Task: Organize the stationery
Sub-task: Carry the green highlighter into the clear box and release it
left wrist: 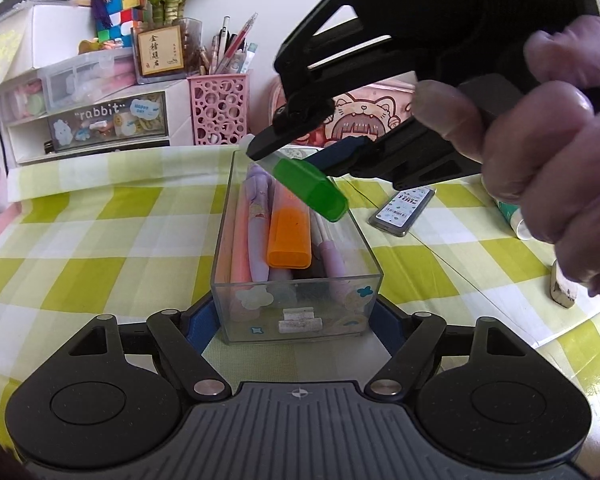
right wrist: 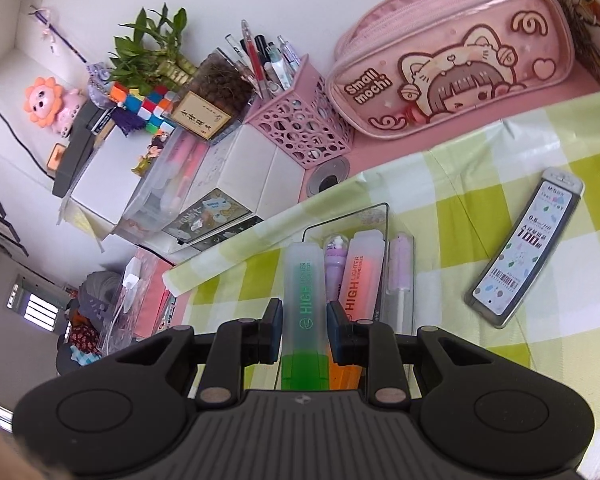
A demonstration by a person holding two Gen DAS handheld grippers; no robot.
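A green-and-white checked tablecloth (left wrist: 100, 248) covers the desk, and on it stands a clear plastic box (left wrist: 296, 312) with the left gripper (left wrist: 288, 320) clamped on either side of its near end. Inside lie an orange highlighter (left wrist: 290, 236) and purple pens (left wrist: 258, 216). The right gripper (right wrist: 303, 330) grips a green highlighter (right wrist: 304, 300), tilted just above the box.

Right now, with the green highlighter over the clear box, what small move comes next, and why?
Probably lower the right claw into the clear box. It is shut on the green highlighter, which hangs tilted above the orange highlighter, while the left claw braces the box's near end.
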